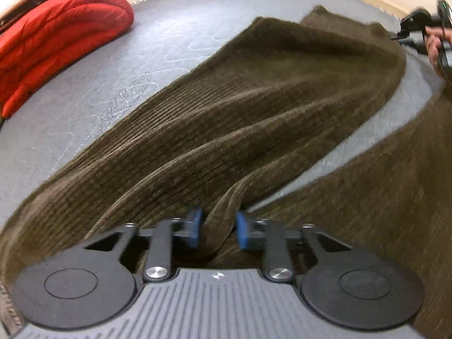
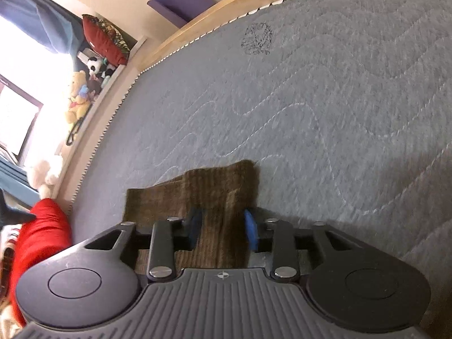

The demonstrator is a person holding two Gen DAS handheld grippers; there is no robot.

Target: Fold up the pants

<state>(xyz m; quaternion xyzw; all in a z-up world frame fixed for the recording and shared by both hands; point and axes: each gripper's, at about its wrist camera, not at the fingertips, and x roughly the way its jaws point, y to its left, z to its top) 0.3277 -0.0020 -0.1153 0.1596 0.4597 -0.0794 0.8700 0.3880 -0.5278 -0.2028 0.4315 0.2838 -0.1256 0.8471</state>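
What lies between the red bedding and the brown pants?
Only bare grey quilted mattress separates the red bedding from the brown corduroy pants, in the left wrist view.

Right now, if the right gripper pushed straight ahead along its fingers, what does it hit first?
The right gripper is shut on the brown pants; past their hem it would likely meet the grey mattress, though depth is unclear.

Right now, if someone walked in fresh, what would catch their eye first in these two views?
Probably the brown corduroy pants, stretched diagonally across the grey quilted mattress, with a fold of the fabric pinched in the left gripper and the hem end in the right gripper. Next, the bright red bedding bunched at the mattress's far left edge.
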